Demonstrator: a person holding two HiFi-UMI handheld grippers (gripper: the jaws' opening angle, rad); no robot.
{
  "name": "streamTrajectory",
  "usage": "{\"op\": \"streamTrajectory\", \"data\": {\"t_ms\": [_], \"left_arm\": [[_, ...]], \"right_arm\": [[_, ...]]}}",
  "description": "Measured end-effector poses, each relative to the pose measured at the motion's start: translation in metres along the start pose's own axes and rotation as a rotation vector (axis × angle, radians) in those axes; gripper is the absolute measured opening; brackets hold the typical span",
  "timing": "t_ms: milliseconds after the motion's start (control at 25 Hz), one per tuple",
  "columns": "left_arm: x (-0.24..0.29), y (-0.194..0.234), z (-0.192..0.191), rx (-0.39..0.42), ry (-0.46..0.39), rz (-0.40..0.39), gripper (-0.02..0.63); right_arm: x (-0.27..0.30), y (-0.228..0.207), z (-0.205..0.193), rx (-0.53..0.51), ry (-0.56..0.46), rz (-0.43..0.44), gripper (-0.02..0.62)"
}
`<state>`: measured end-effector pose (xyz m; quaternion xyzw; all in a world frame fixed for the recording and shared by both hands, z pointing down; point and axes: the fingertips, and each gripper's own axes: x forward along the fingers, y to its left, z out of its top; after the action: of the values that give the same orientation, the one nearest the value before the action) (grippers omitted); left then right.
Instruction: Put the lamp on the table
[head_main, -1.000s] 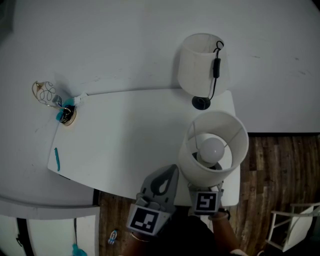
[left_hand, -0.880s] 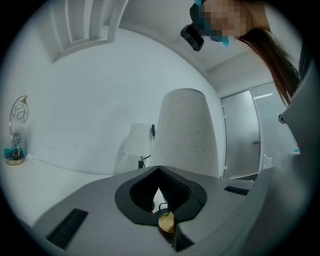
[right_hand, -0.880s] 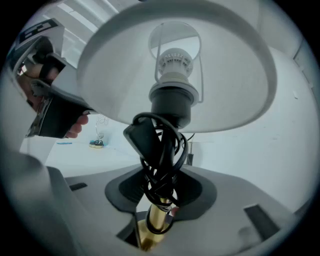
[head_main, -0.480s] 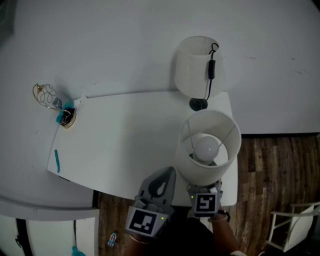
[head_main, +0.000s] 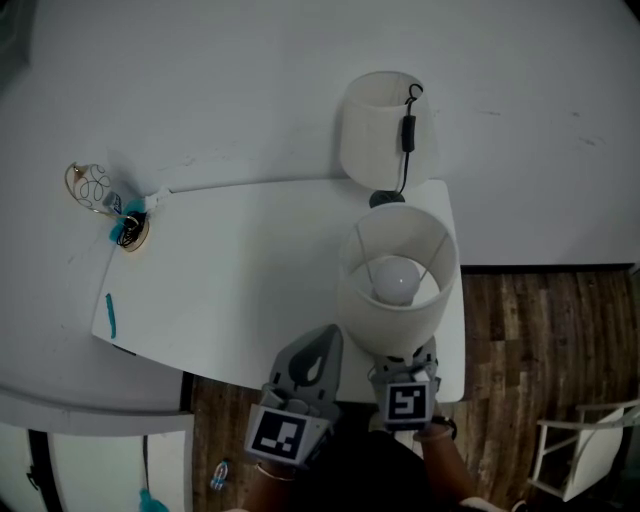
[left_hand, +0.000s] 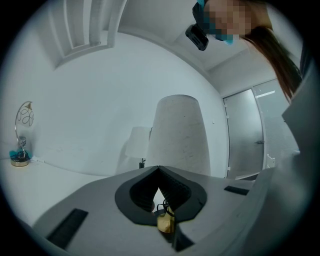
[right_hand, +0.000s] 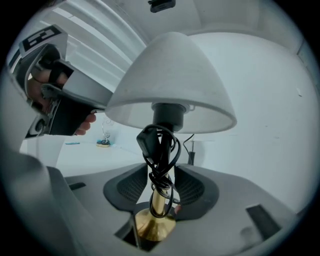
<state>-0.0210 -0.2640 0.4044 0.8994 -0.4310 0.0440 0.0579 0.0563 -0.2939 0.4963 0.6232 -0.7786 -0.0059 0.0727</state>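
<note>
- The white-shaded, brass-stemmed lamp (head_main: 397, 275) stands upright at the near right corner of the white surface (head_main: 240, 270).
- Our right tongs (right_hand: 161, 184) have just been opening; the jaws flank its stem without pressing.
- Our left tongs (left_hand: 159, 170) are closed and empty.

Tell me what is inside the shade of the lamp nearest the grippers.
Inside the shade, a white bulb and thin wire spokes show. The bulb covers its socket; the shade hides the stem from above.
</note>
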Motion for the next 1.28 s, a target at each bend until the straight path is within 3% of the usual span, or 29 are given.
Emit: {"op": "streamTrajectory", "data": {"t_ms": [920, 1280], "left_arm": [[-0.018, -0.033, 0.028, 0.042, -0.067, 0.015, 0.003], [-0.023, -0.04, 0.038, 0.06, -0.082, 0.03, 0.003]], "right_arm": [[-0.037, -0.006, -0.009, 0.01, 0.074, 0.05, 0.115], [-0.043, -0.012, -0.004, 0.042, 0.05, 0.048, 0.087]]}}
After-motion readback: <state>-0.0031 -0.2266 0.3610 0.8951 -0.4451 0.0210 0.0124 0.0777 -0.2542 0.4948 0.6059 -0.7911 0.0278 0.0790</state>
